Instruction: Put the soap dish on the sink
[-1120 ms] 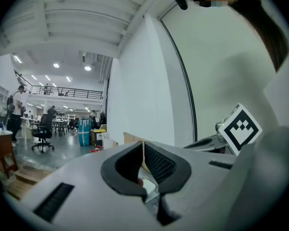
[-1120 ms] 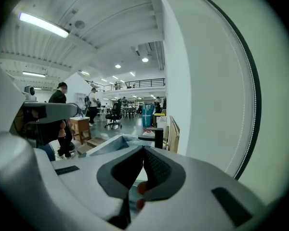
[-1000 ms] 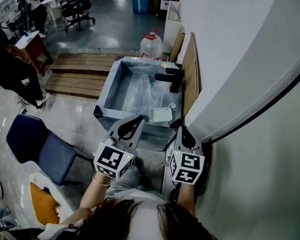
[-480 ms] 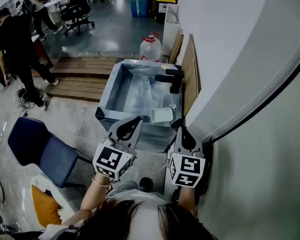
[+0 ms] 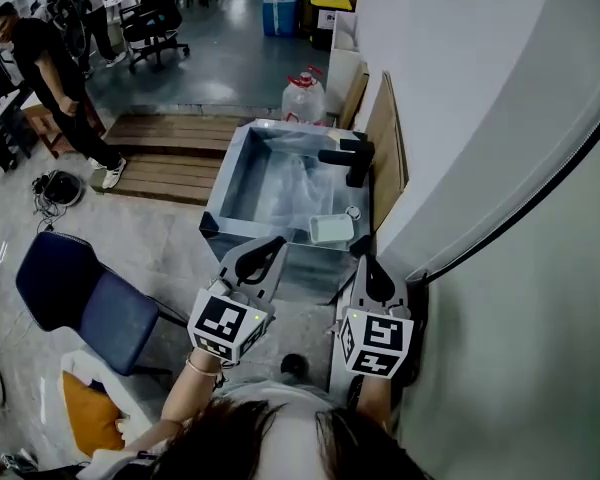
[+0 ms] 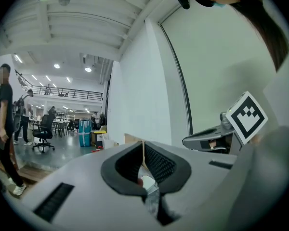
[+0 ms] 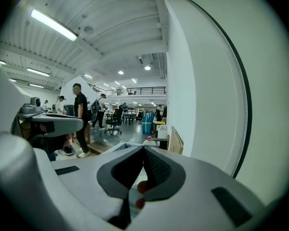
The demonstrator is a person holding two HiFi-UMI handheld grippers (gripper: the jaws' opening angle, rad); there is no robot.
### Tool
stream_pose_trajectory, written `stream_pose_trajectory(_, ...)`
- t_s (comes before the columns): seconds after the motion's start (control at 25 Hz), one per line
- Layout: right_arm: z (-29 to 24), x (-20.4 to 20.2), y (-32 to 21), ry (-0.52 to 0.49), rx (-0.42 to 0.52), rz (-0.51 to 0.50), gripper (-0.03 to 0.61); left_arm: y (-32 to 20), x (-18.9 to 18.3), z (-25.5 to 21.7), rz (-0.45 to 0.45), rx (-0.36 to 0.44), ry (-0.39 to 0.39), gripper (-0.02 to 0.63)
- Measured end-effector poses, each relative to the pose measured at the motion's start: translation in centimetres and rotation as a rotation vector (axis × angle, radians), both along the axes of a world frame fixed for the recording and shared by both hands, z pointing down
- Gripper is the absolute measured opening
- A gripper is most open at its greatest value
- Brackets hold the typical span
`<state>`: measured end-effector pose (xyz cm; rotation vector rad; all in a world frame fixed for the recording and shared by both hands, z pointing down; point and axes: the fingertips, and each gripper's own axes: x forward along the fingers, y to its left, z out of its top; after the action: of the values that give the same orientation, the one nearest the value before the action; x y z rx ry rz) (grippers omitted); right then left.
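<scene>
Soap dish (image 5: 331,229) sits at near-right corner of sink (image 5: 230,171), on the near side of black faucet (image 5: 348,157). Left gripper (image 5: 278,240) and right gripper (image 5: 364,259) hover just short of it, both jaws pressed together, empty. Wooden board (image 5: 385,148) stands between sink and wall. Blue chair (image 5: 75,290) off left.

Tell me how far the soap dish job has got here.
Looks done: the soap dish already lies at the sink's near right corner, below the faucet. Nothing in hand: left gripper and right gripper are shut, empty, short of it. Nothing visibly left.
</scene>
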<state>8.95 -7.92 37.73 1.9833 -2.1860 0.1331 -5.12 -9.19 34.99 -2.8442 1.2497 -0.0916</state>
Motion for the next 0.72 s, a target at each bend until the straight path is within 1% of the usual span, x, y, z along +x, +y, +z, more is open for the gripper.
stream_pose_trajectory(0.36, -0.5, -2.0, 2.6, 0.014, 0.008, 0.009, 0.025, 1.7, -2.0, 0.0, 0.005, -0.003, 0.005, 0.009)
stream_pose_trajectory(0.72, -0.8, -3.5, 5.4, 0.019, 0.014, 0.013, 0.025, 4.1, -3.3, 0.1, 0.018, -0.001, 0.011, 0.009)
